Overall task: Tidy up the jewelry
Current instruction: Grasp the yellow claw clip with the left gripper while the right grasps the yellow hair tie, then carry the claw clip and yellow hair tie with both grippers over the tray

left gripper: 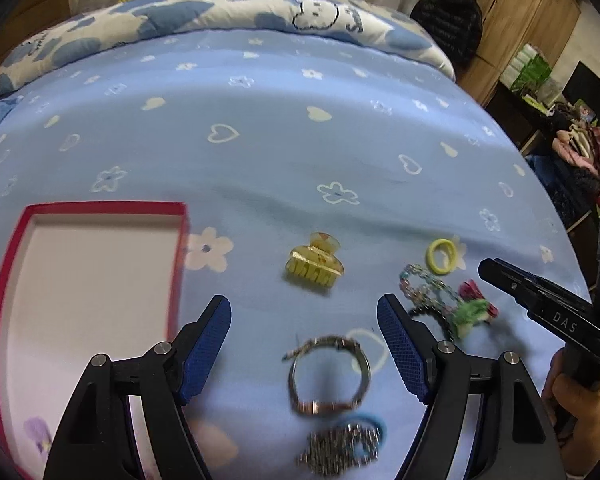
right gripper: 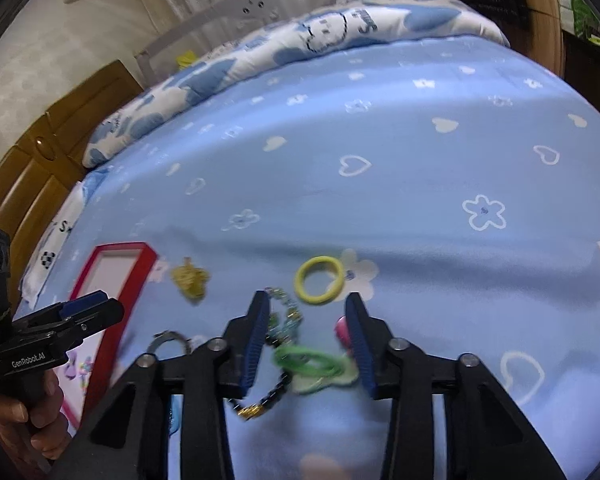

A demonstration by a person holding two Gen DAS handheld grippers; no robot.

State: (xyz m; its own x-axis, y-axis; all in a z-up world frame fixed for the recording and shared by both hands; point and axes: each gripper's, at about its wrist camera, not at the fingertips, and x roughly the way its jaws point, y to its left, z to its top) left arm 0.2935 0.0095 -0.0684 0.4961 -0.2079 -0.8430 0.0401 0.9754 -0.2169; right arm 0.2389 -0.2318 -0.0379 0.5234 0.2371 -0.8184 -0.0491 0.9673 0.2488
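Jewelry lies on a blue bed sheet. My left gripper (left gripper: 304,320) is open above a metal bangle (left gripper: 329,376), with a silver chain on a blue hair tie (left gripper: 342,446) nearer me and a yellow claw clip (left gripper: 315,265) beyond. A red-rimmed open box (left gripper: 88,280) lies to its left. My right gripper (right gripper: 308,312) is open over a green hair tie with a pink piece (right gripper: 312,362), a beaded bracelet (right gripper: 286,314) and a dark bead bracelet (right gripper: 266,400). A yellow hair tie (right gripper: 319,280) lies just beyond. Neither gripper holds anything.
A blue-and-white quilt (left gripper: 220,16) is rolled along the far edge of the bed. A wooden wardrobe (left gripper: 516,20) and cluttered furniture stand at the right. Wooden doors (right gripper: 40,168) stand at the left in the right wrist view.
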